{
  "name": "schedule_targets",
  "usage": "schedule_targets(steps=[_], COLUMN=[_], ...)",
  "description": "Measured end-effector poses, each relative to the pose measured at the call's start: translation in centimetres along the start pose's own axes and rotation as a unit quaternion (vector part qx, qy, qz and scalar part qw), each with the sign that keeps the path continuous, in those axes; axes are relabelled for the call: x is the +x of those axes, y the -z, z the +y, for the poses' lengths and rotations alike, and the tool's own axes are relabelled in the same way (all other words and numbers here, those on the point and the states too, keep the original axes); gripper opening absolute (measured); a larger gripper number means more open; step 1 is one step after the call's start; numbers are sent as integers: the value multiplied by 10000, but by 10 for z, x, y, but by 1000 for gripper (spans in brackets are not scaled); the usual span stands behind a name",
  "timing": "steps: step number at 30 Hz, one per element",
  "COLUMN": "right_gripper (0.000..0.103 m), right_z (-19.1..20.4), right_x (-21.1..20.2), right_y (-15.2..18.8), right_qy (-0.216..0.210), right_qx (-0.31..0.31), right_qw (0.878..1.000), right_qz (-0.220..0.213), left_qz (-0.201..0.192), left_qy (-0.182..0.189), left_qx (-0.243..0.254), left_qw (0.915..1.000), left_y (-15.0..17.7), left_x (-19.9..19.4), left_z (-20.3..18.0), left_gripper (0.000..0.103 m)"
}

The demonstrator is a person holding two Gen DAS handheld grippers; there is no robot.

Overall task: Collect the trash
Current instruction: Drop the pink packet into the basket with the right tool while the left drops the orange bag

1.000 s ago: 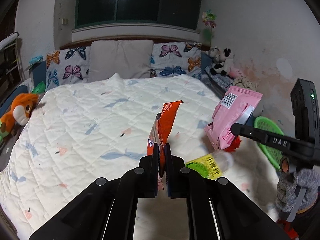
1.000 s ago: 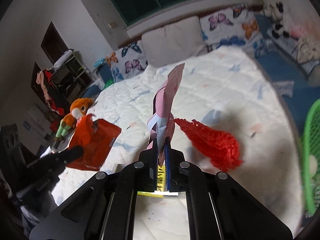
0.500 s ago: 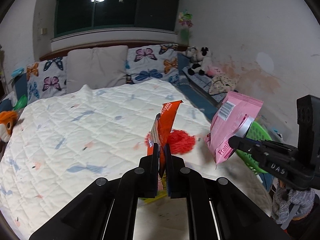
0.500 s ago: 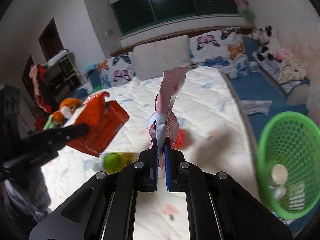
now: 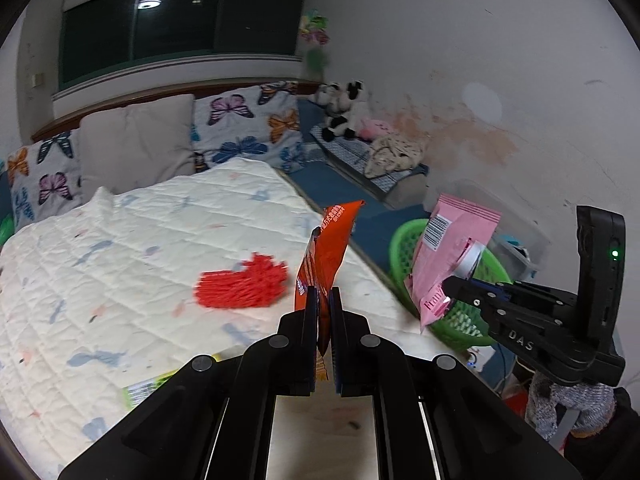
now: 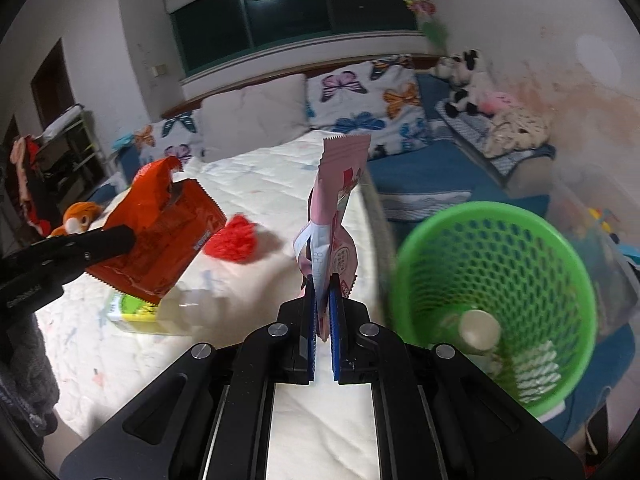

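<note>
My left gripper point(image 5: 323, 300) is shut on an orange snack wrapper point(image 5: 326, 252), held upright above the bed's right side; the wrapper also shows in the right wrist view point(image 6: 160, 236). My right gripper point(image 6: 322, 292) is shut on a pink snack wrapper point(image 6: 338, 208), held near the bed's edge just left of the green mesh basket point(image 6: 496, 300). From the left wrist view the pink wrapper point(image 5: 448, 260) hangs in front of the basket point(image 5: 404, 248). A red mesh net point(image 5: 242, 282) and a clear bottle with a yellow-green label point(image 6: 160, 312) lie on the quilt.
The basket stands on the floor right of the bed and holds a white cup point(image 6: 478, 330) and other scraps. Butterfly pillows point(image 5: 244, 124) line the headboard. Plush toys point(image 6: 464, 76) sit on a blue bench by the stained wall. An orange plush point(image 6: 80, 216) lies far left.
Both grippers have swung right with their wrappers, toward the bed's right edge. The green basket has come fully into the right wrist view and sits closer.
</note>
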State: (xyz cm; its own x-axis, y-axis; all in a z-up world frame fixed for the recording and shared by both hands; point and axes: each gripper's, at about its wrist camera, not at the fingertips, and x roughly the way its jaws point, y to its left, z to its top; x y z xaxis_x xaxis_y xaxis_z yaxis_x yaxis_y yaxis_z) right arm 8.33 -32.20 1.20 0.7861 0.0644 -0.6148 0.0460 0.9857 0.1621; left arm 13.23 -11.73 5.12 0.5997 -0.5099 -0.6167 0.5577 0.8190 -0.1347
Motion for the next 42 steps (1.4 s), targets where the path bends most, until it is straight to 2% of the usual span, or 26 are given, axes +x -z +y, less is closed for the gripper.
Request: schedule_targets(steps=[17, 29, 32, 36, 39, 42], right_gripper=[6, 10, 21, 23, 31, 32], right_z=[-100, -140, -143, -147, -148, -148], right_x=[-13, -9, -12, -18, -23, -27], right_y=[22, 38, 41, 45, 47, 48], right_qy=[846, 974, 980, 975, 968, 948], right_qx=[650, 1054, 1134, 1201, 1245, 1274], right_qw=[9942, 9890, 9881, 9874, 9870, 9869], right_qz=[93, 371, 357, 328, 304, 276], left_qz=[292, 591, 675, 762, 825, 890], left_qy=[724, 1051, 1084, 1115, 1117, 1133], left_qx=[497, 641, 664, 666, 647, 611], left_qw=[9957, 9906, 9896, 9886, 9882, 9877], left_y=[-23, -26, -25, -23, -21, -19], left_x=[61, 108, 119, 128, 134, 139], left_z=[-91, -132, -139, -147, -149, -149], left_gripper=[6, 6, 6, 6, 6, 6])
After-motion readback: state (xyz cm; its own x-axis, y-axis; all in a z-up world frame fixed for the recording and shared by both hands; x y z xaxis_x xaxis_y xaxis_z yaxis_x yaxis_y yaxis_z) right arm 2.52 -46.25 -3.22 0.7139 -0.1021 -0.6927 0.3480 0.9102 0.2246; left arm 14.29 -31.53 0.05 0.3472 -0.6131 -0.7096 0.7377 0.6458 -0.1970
